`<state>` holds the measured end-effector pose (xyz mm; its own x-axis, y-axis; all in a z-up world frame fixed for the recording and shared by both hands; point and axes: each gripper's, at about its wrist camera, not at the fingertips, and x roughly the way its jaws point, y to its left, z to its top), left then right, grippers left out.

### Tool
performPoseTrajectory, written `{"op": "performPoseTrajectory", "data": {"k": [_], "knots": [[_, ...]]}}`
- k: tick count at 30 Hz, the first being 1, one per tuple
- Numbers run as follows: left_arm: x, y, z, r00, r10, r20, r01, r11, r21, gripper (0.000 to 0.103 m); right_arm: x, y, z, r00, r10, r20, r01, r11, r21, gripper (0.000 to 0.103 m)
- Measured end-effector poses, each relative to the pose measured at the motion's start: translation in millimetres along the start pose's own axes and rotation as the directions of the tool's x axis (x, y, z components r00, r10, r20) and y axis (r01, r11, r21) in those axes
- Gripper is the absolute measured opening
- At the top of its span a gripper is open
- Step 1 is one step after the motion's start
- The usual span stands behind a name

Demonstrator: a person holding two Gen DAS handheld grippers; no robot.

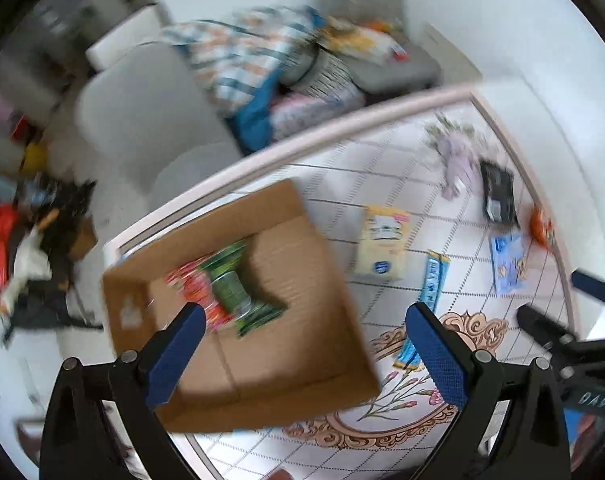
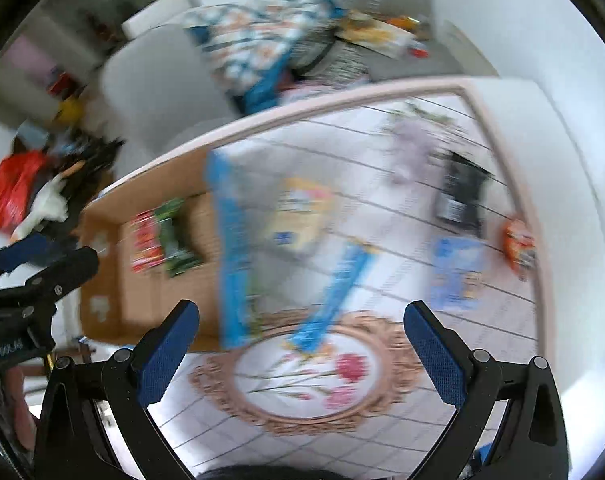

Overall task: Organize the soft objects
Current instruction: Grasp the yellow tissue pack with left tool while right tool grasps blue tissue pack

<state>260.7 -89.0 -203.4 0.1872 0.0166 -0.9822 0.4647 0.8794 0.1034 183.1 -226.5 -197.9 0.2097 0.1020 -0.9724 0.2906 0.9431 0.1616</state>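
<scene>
Below left tongs (image 1: 302,326), green packet (image 1: 238,284), boxed

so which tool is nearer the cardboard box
Left. The left tool hangs open right over the cardboard box; the right tool is open over the floral medallion, box off to its left.

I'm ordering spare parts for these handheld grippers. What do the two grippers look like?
The left gripper and right gripper look the same: black angular frames with round silver bolts at the joints, and two flat fingers faced with dark blue, finely textured pads. One body carries pale lettering, too blurred to read.
</scene>
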Motion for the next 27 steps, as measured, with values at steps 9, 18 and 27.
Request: {"op": "performPoseTrajectory", "data": {"k": [9, 18, 27], "knots": [[125.9, -83.5, 76.1, 0.962, 0.039, -0.271, 0.018, 0.978, 0.206, 0.102, 77.1, -118.8, 29.1, 0.986, -0.094, -0.138, 0.113, 0.985, 0.134, 0.103], [223.0, -111.9, 77.0, 0.875, 0.085, -0.477, 0.039, 0.969, 0.244, 0.102, 141.7, -159.3, 18.2, 0.958, -0.094, -0.271, 0.146, 0.973, 0.178, 0.103], [247.7, -106.4, 63.1, 0.86, 0.053, -0.508, 0.044, 0.983, 0.178, 0.078, 183.5, -178.0, 18.5, 0.943, -0.062, -0.326, 0.134, 0.97, 0.205, 0.103]]}}
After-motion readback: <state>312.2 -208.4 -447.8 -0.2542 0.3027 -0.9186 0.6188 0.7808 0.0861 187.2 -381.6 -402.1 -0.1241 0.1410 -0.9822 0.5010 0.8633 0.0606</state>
